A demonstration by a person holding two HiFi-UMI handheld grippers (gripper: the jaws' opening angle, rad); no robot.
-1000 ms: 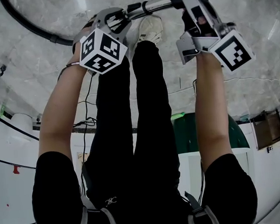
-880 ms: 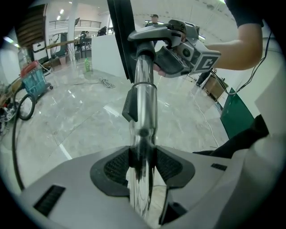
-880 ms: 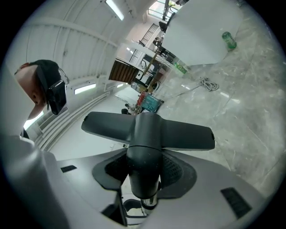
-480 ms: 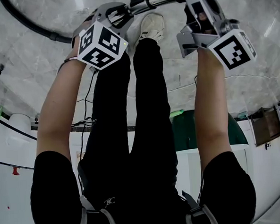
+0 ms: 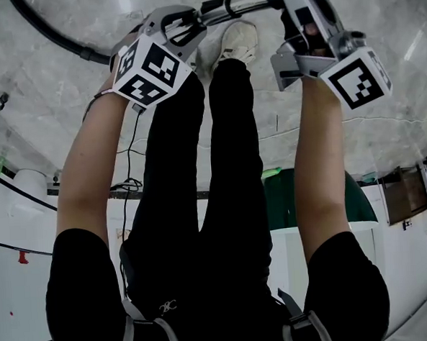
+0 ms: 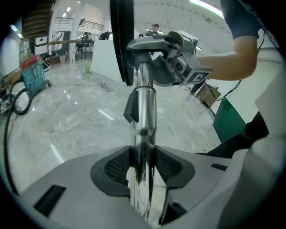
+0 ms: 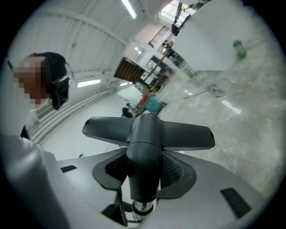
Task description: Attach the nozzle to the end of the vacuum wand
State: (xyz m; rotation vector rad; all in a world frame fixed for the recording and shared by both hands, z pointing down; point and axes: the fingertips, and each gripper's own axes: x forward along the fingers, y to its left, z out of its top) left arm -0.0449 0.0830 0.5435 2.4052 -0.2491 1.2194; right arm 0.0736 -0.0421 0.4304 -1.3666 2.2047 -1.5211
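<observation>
The wand [image 6: 144, 112], a shiny metal tube, is pinched between the pads of the left gripper [image 6: 143, 163] and is seen running straight away from it. A black clip [image 6: 129, 107] is seen on the tube's side, beyond the pads. The neck of the black T-shaped nozzle [image 7: 147, 134] is clamped by the right gripper [image 7: 144, 172], whose pads are pressed against it on both sides. A short piece of shiny tube is seen under the neck. In the head view both grippers are held over the marble floor [image 5: 43, 90], with the wand spanning between them. A black hose [image 5: 46, 36] is curved off at the upper left, and a pale shoe [image 5: 236, 42] is seen just below the tube.
</observation>
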